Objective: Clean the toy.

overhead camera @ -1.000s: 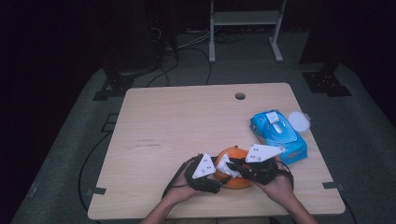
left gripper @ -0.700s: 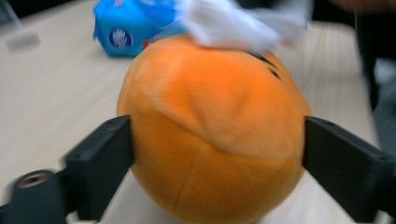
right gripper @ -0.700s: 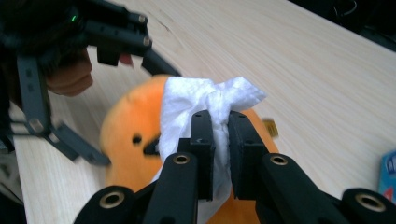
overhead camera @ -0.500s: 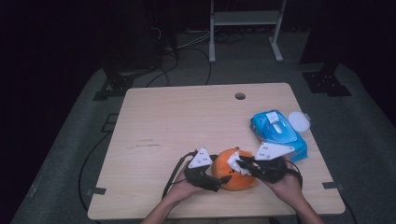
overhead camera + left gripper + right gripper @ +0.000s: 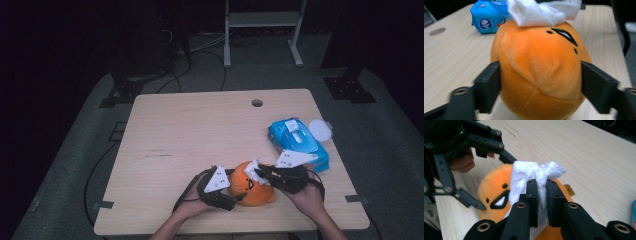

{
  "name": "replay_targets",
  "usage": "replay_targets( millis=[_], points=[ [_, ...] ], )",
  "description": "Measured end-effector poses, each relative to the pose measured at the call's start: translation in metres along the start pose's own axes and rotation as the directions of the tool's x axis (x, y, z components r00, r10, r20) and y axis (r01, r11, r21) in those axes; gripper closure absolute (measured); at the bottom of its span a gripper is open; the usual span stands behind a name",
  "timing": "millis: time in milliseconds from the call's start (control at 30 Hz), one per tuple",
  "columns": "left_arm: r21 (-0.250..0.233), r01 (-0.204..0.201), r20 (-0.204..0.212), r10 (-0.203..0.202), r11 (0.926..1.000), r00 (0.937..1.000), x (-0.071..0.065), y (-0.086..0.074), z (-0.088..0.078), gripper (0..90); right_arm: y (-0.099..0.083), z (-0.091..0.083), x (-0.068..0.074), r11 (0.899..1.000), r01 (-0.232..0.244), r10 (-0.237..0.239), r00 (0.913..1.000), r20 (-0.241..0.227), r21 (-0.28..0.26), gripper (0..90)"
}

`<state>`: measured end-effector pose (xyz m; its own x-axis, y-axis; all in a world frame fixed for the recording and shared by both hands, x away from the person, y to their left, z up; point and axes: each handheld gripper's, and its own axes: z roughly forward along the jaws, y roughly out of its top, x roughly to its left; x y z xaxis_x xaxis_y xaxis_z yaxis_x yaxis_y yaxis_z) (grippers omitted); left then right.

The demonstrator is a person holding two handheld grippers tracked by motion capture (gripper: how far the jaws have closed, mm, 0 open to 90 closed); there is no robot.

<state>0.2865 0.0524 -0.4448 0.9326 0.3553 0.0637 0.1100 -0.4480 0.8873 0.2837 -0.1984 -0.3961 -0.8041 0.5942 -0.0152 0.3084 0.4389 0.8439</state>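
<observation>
Wiping orange plush toy [image 5: 248,187] | right gripper [image 5: 541,195] pinching white tissue [image 5: 534,173] | left gripper [image 5: 540,82] jaws just opening, flanking toy | next: re-steady, rub on.

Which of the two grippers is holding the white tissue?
The right gripper: its jaws are shut on the white tissue, pressed to the orange plush toy. The left gripper instead has its jaws either side of the toy, just opening.

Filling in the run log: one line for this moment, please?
left gripper: jaws just opening around toy | right gripper: shut on tissue, wiping toy
</observation>
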Motion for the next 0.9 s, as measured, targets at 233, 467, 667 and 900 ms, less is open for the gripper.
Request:
replay_targets(
  millis=[233,467,667,900],
  points=[
    [0.015,0.002,-0.025,-0.001,0.9999,0.9997,0.002,-0.001,0.000,22.9,0.009,0.011,0.024,0.995,0.097,-0.097,0.9950,-0.023,0.000,80.6],
    [-0.006,-0.066,-0.056,0.066,0.9978,0.9962,-0.008,0.001,0.000,26.5,0.004,0.000,0.010,0.998,0.055,-0.055,0.9985,0.003,0.011,80.6],
    [0.028,-0.178,-0.069,0.180,0.9836,0.9813,-0.020,0.002,0.002,26.5,0.010,0.004,0.025,0.998,0.060,-0.061,0.9951,-0.077,-0.016,80.7],
    [0.023,-0.220,-0.073,0.221,0.9752,0.9724,-0.023,0.001,0.000,26.9,0.001,-0.007,-0.004,1.000,0.003,-0.003,0.9997,0.025,0.002,80.7]
  ],
)
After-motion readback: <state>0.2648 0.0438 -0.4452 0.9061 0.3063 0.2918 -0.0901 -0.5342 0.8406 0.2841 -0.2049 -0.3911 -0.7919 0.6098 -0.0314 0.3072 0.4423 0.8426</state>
